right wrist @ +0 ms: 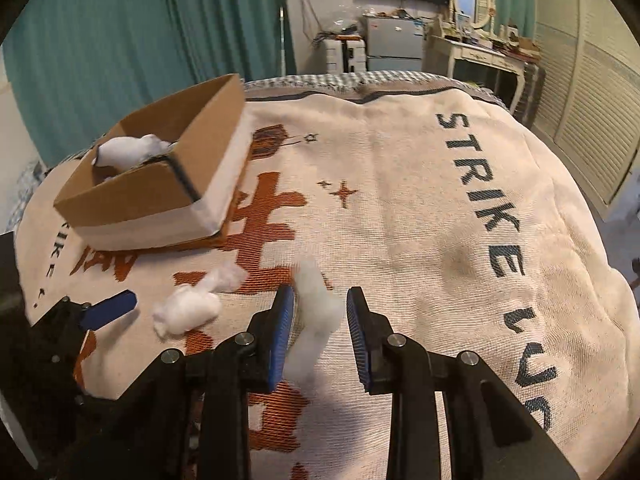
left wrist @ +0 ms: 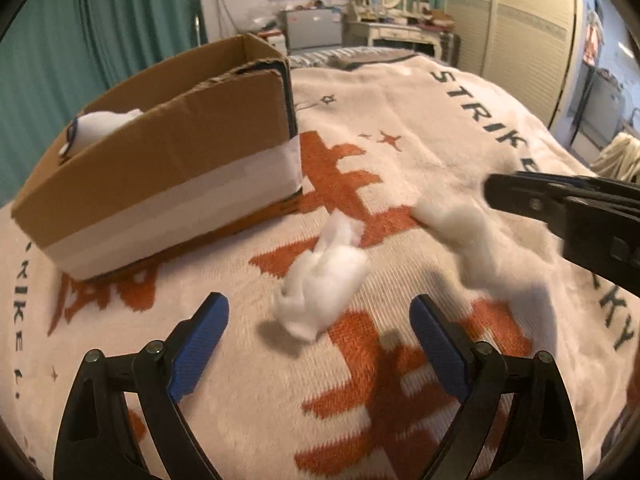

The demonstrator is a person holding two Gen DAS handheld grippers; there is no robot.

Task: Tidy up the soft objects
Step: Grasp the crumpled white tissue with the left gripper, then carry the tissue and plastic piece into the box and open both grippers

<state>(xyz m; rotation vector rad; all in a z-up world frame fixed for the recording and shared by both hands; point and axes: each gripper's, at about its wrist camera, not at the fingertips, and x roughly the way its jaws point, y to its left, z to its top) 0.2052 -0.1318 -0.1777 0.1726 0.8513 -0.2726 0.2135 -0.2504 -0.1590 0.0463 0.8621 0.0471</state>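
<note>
2 grippers: both show over a pale blanket point(right wrist: 420, 208) with orange characters and dark "STRIKE" lettering.
Left gripper point(left wrist: 320, 344): jaws spread wide with nothing between the blue pads point(left wrist: 200, 344); it hangs over the blanket at the bottom of the left wrist view, and 1 blue pad shows at lower left of the right wrist view.
Loose cotton tuft point(left wrist: 320, 280): lies on the blanket just above the gap of the left jaws, touching neither pad; in the right wrist view it sits at lower centre-left point(right wrist: 188, 304).
Right gripper point(right wrist: 322, 332): jaws narrowed; a white cotton piece point(right wrist: 316, 320) stands between them, pressed against the left-hand pad point(right wrist: 282, 332), while a small gap shows at the right-hand pad, so a firm grip cannot be confirmed from that view.
Same piece, left wrist view: hangs below the black right gripper at the right edge point(left wrist: 472, 240), apparently off the blanket, blurred.
Cardboard box point(left wrist: 160, 152): open-topped with a white band along its base, at upper left of both views, resting on the blanket.
Box contents: 1 white soft lump point(right wrist: 132, 150) inside at the far-left end.
</note>
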